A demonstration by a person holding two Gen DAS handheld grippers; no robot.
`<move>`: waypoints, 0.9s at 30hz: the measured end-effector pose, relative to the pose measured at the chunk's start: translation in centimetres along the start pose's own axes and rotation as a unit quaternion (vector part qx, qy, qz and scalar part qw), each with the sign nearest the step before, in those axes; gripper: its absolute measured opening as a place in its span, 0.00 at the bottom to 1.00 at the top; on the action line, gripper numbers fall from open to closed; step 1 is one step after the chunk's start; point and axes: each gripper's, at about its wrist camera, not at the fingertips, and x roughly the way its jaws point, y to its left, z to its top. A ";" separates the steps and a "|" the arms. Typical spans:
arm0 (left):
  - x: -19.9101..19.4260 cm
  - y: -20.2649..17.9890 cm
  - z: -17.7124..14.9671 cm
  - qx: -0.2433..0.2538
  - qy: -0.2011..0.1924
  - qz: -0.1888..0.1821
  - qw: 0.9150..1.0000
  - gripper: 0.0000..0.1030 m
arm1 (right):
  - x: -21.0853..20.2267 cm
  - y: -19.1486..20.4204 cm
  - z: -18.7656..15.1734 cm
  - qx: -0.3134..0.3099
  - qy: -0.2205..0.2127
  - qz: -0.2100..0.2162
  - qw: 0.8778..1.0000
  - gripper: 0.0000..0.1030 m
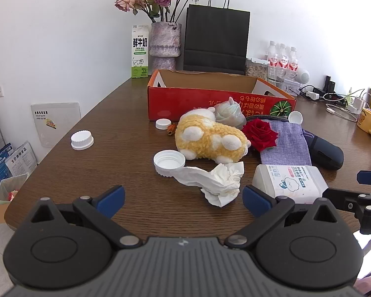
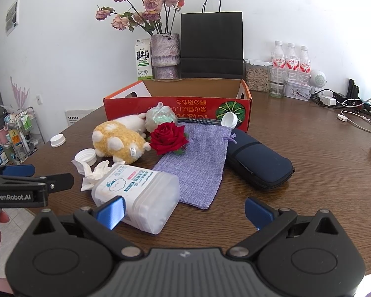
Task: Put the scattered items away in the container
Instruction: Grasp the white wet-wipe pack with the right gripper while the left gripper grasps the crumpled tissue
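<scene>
"GenRobot.AI" marks the left gripper (image 2: 19, 173); milk carton (image 1: 140, 50) reads "FRESH MILK".

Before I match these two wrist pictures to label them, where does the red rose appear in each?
Left wrist view: the red rose lies right of centre, between the yellow plush toy and the purple pouch.
Right wrist view: the red rose lies left of centre, on the pouch's left edge.
Shared landmark: the orange cardboard box just behind it.

The milk carton (image 2: 143, 59), left of the vase (image 2: 165, 55), reads "鲜牛奶" and "FRESH MILK". The left gripper's (image 2: 19, 173) side, well in front of the vase, reads "GenRobot.AI".
</scene>
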 end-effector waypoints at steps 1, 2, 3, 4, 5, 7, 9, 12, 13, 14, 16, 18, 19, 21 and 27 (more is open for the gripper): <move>0.0 0.0 0.0 0.000 0.000 0.000 1.000 1.00 | 0.0 0.0 0.0 0.000 0.000 0.000 1.000 1.00; 0.0 0.0 0.0 0.000 0.000 0.000 1.000 1.00 | 0.0 0.0 0.0 0.000 0.000 0.000 1.000 1.00; 0.0 0.0 0.0 0.000 0.000 0.000 1.000 1.00 | 0.0 0.0 0.0 0.000 0.000 0.000 1.000 1.00; 0.0 0.0 0.0 0.000 0.000 0.000 1.000 1.00 | 0.0 0.0 0.0 0.000 0.000 0.000 1.000 1.00; 0.0 0.0 0.0 0.000 0.000 0.000 1.000 1.00 | 0.0 0.0 0.0 0.000 0.000 0.000 1.000 1.00; 0.1 0.1 -0.2 -0.001 0.001 0.001 1.000 1.00 | 0.0 0.0 0.0 0.000 0.001 0.000 1.000 1.00; 0.2 0.2 -0.2 -0.002 0.002 0.003 1.000 1.00 | 0.0 0.1 0.0 0.000 0.001 0.000 1.000 1.00; 0.2 0.4 -0.3 -0.004 0.002 0.006 1.000 1.00 | 0.0 0.2 -0.1 -0.001 0.001 0.002 1.000 1.00; 0.2 0.5 -0.3 -0.005 0.001 0.008 1.000 1.00 | 0.1 0.4 -0.1 -0.002 0.002 0.003 1.000 1.00; 0.2 0.6 -0.3 -0.006 0.000 0.009 1.000 1.00 | 0.1 0.5 -0.1 -0.003 0.002 0.005 1.000 1.00; 0.1 0.8 -0.2 -0.007 -0.003 0.014 1.000 1.00 | 0.3 1.0 0.0 -0.006 0.002 0.011 1.000 1.00; 0.0 1.2 -0.2 -0.010 -0.005 0.019 1.000 1.00 | 0.6 1.5 0.2 -0.011 0.004 0.017 1.000 1.00; 0.0 1.4 -0.1 -0.011 -0.006 0.021 1.000 1.00 | 0.8 1.8 0.3 -0.013 0.005 0.020 1.000 1.00; 0.0 1.9 -0.1 -0.014 -0.006 0.023 1.000 1.00 | 1.0 2.2 0.4 -0.015 0.007 0.025 1.000 1.00; 0.3 3.1 0.1 -0.011 -0.008 0.027 1.000 1.00 | 2.5 4.0 1.0 -0.022 0.024 0.028 0.999 1.00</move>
